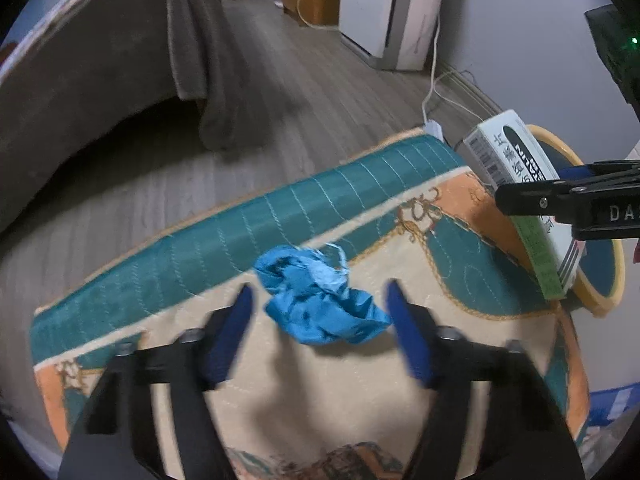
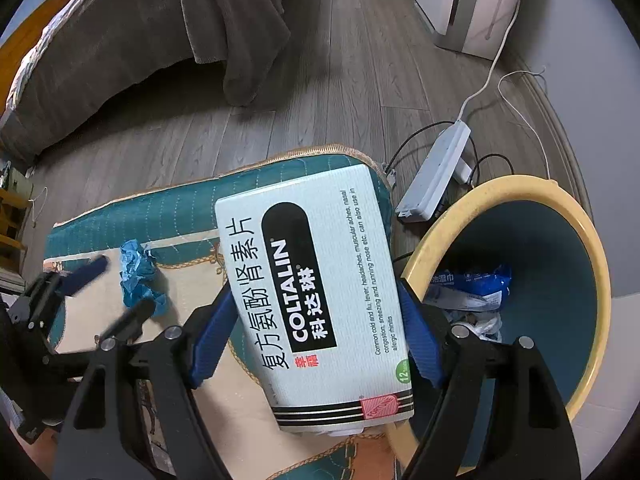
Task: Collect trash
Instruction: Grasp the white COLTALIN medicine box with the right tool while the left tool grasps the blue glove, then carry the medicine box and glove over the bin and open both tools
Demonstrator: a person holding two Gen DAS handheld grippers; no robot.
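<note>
A crumpled blue paper [image 1: 324, 308] lies on the patterned rug [image 1: 320, 200]. My left gripper [image 1: 319, 286] points down over it, a blue pad on either side; the pads do not press it, so it is open. The same paper [image 2: 138, 276] and left gripper [image 2: 127, 282] show at the left of the right wrist view. My right gripper [image 2: 316, 292] is shut on a white Coltalin medicine box [image 2: 316, 292], held by its long sides just left of a yellow-rimmed blue bin [image 2: 592, 240]. In the left wrist view the box [image 1: 516, 168] and right gripper [image 1: 560, 196] sit at the right edge.
The bin holds a blue wrapper [image 2: 468, 280] and white scraps. A white power strip [image 2: 436, 176] with cables lies on the wood floor behind the rug. A bed with a grey blanket [image 1: 100, 80] stands at the left, a white appliance [image 1: 396, 8] by the far wall.
</note>
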